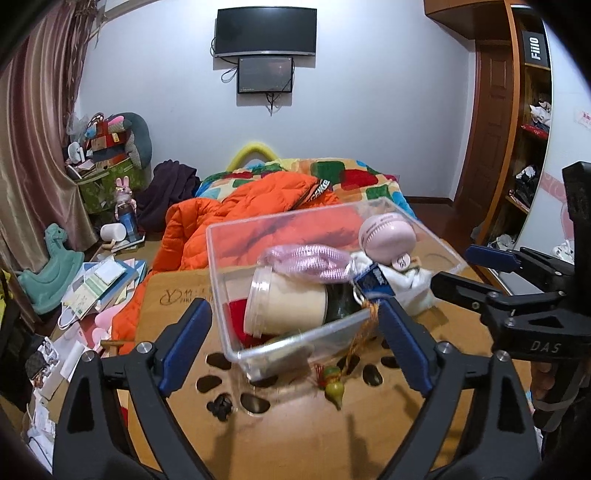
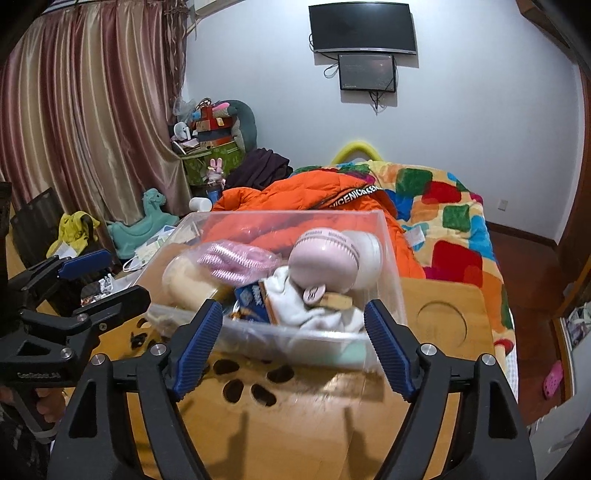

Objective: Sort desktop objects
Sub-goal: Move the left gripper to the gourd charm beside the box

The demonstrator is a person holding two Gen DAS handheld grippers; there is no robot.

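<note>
Looking along both claws, I see the clear plastic bin (image 1: 295, 332) on the wooden desk (image 1: 314, 443) already holding most of the clutter: a cream jar (image 1: 288, 304) lying on its side, a pink round gadget (image 2: 323, 258), white cloth (image 2: 306, 306). My left claw (image 1: 295, 343) and right claw (image 2: 291, 343) both stand apart, gripping nothing. A small gourd charm (image 1: 334, 387) lies outside the bin, probably next to collect.

Place: a lived-in home bedroom.
Bed: patchwork quilt (image 2: 443, 206) and orange puffer jacket (image 1: 236, 218) lying on it.
Window side: long pink curtains (image 2: 85, 110).
Wall: two dark screens (image 1: 266, 31).
Clutter: teal rocking horse (image 2: 142, 225), stacked boxes and plush toys (image 1: 110, 147), wooden shelving (image 1: 528, 122).
</note>
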